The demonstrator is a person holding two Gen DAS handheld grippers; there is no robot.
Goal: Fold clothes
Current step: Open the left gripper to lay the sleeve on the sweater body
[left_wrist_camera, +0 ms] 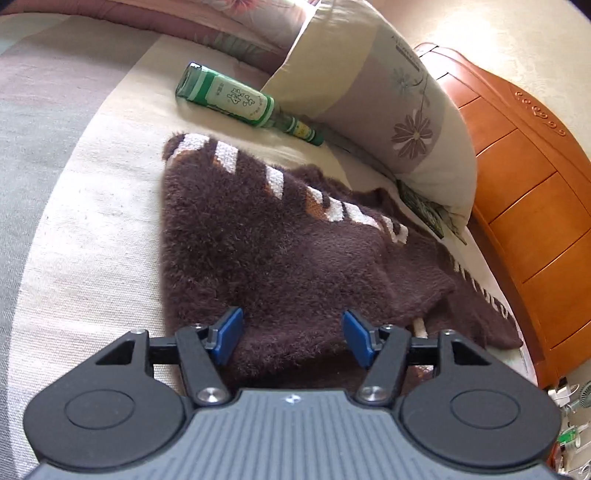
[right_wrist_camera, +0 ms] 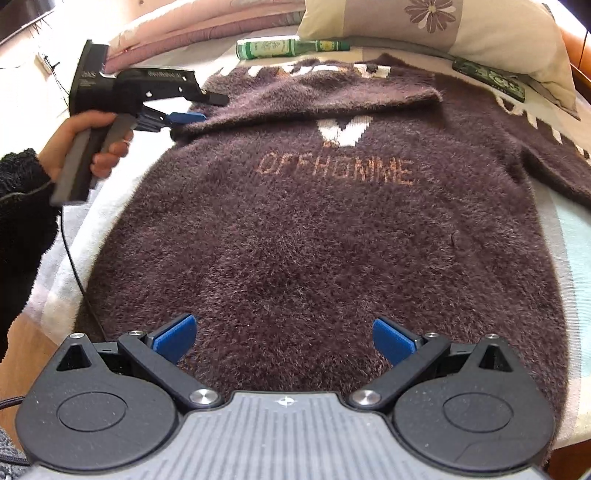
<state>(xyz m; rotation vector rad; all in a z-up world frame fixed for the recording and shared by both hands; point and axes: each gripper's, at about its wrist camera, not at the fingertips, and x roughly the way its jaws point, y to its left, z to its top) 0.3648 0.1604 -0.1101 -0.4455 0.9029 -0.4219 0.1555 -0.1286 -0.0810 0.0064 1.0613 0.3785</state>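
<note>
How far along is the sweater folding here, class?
Done: one sleeve already lies folded across the chest of the brown sweater on the bed. In hand: the left gripper sits at that sleeve's cuff, jaws open around the fabric. Left: the other sleeve is still spread out, the body is unfolded, and the right gripper hovers open over the hem.

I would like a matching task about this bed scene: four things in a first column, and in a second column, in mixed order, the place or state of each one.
Things:
1. green bottle
2. brown sweater
3. flowered pillow
4. left gripper

Places or states:
A. spread flat on the bed, one sleeve folded across the chest
B. lying on its side beyond the sweater
C. at the sweater's folded sleeve, jaws open
D. leaning at the head of the bed

Pairs: 1-B, 2-A, 3-D, 4-C
</note>
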